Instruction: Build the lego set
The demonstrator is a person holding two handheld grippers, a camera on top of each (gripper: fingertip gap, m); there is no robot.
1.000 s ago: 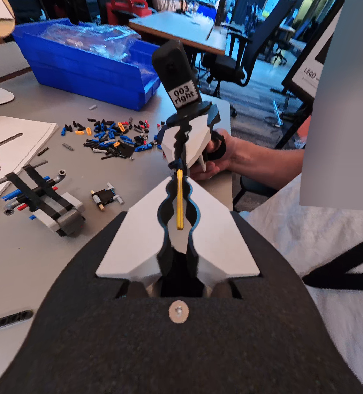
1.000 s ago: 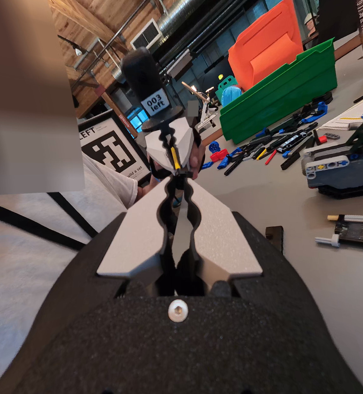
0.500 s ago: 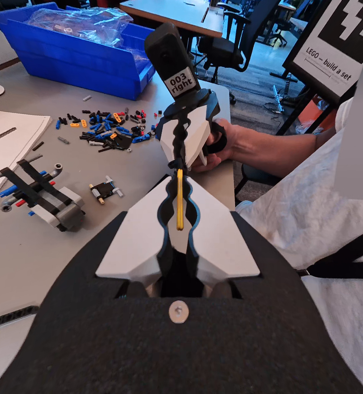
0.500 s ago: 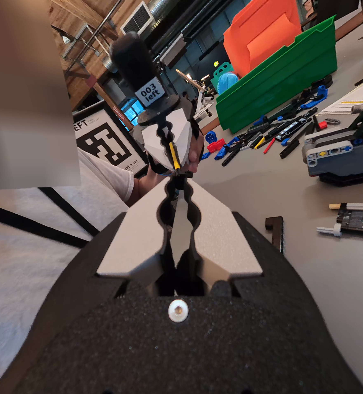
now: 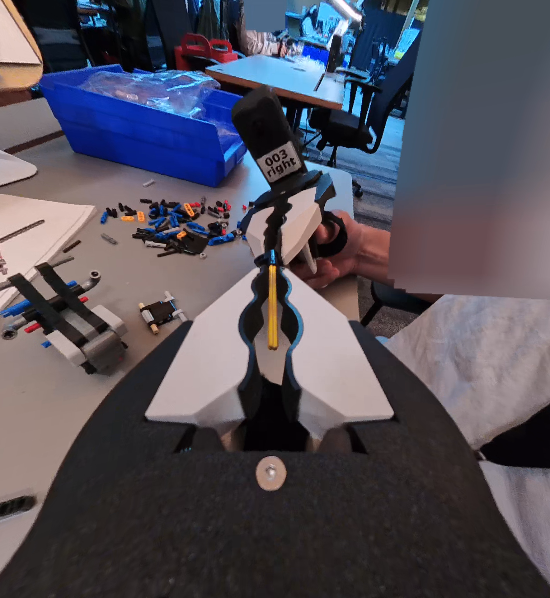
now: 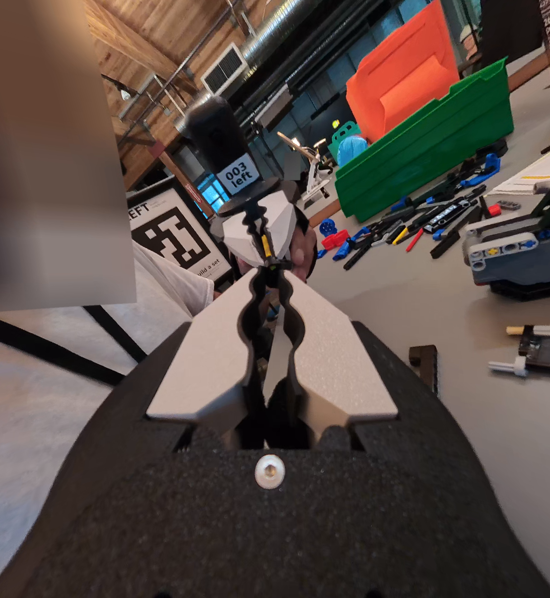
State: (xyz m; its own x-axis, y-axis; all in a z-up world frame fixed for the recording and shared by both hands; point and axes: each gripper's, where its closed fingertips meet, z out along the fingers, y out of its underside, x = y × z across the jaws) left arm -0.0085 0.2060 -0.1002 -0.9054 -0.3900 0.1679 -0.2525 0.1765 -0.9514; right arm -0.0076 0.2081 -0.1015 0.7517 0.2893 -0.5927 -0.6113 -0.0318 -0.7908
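My left gripper (image 5: 272, 274) is shut on a thin yellow axle (image 5: 272, 310) that lies lengthwise between its fingers. My right gripper (image 6: 271, 275) is shut on a small black connector piece (image 6: 274, 268) at its tips. The two grippers meet tip to tip above the table's near edge, with the axle's end at the connector. The right gripper (image 5: 268, 255) shows in the left wrist view, and the left gripper (image 6: 267, 255) with the axle (image 6: 264, 247) shows in the right wrist view. A partly built grey and black model (image 5: 73, 326) stands on the grey table (image 5: 137, 404).
A small black sub-assembly (image 5: 162, 312) lies near the model. A pile of small pins (image 5: 176, 223), a blue bin (image 5: 144, 129) and an instruction booklet (image 5: 24, 233) lie beyond. A green bin (image 6: 428, 161), long loose beams (image 6: 428, 220) and a black L-shaped piece (image 6: 424, 359) show in the right wrist view. Both grippers' tips are close together, under 4 cm apart.
Both grippers stay shut and tip to tip. The pair has swayed slightly, so the background has shifted in both views. The model and loose parts have not moved.
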